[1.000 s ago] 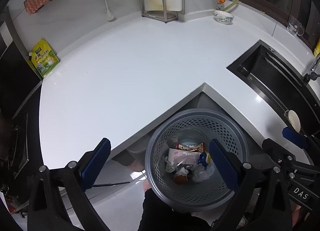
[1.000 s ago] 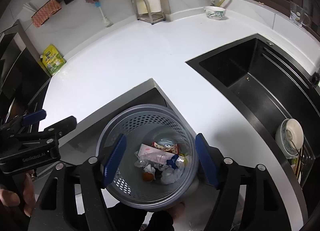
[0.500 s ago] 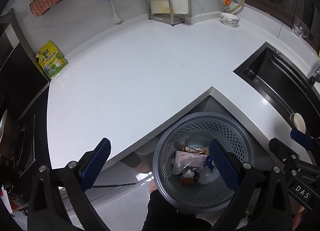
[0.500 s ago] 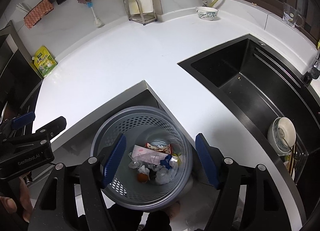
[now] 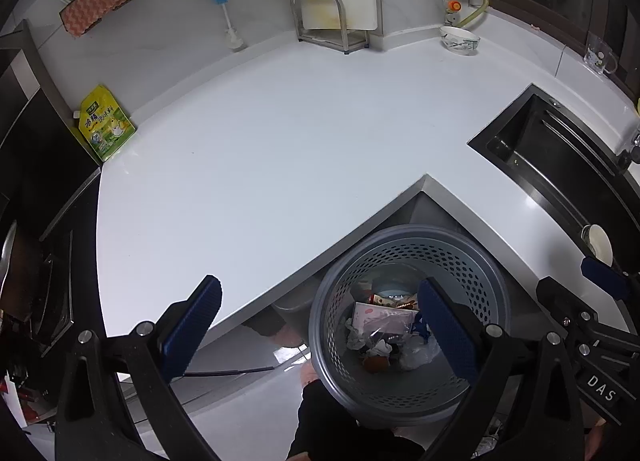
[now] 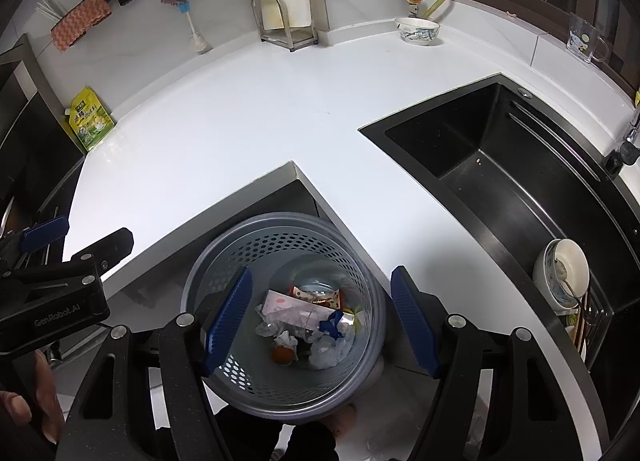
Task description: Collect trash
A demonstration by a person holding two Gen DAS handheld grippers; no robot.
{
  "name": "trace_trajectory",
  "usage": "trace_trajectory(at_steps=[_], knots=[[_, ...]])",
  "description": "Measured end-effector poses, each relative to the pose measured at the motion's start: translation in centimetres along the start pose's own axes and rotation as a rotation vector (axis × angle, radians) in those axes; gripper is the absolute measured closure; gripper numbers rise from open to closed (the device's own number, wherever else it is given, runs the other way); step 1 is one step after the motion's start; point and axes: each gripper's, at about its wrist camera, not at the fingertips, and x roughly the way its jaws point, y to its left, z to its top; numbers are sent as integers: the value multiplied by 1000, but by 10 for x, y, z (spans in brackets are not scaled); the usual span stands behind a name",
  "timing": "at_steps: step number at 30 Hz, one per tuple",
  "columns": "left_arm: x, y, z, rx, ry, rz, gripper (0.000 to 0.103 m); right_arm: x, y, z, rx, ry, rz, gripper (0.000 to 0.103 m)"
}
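Note:
A grey perforated trash bin (image 5: 472, 257) stands on the floor below the inner corner of the white counter (image 5: 260, 165); it also shows in the right wrist view (image 6: 280, 245). Inside lie wrappers, crumpled tissue and a plastic bag (image 5: 384, 331), seen too in the right wrist view (image 6: 308, 321). My left gripper (image 5: 318, 329) is open and empty, high above the bin's left side. My right gripper (image 6: 320, 321) is open and empty, above the bin's mouth. Each gripper shows at the edge of the other's view.
A black sink (image 6: 500, 165) is set in the counter at right, with bowls (image 6: 562, 273) in its rack. A yellow-green pouch (image 5: 106, 123) leans at far left. A patterned bowl (image 5: 459, 40) and a metal rack (image 5: 328, 23) stand at the back wall.
Both grippers have risen and drawn back a little, so the bin and counter look smaller and lower in view. Both stay open. Nothing in the bin has moved.

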Motion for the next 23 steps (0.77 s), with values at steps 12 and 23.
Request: trace_trajectory(at_steps=[12,23], knots=[[0,4,0,-12,1,-15,6,-1,2,1,-2,-4,1,34],[3,4,-2,-10,18,-15,6,0,3,0,5,2,-3,34]])
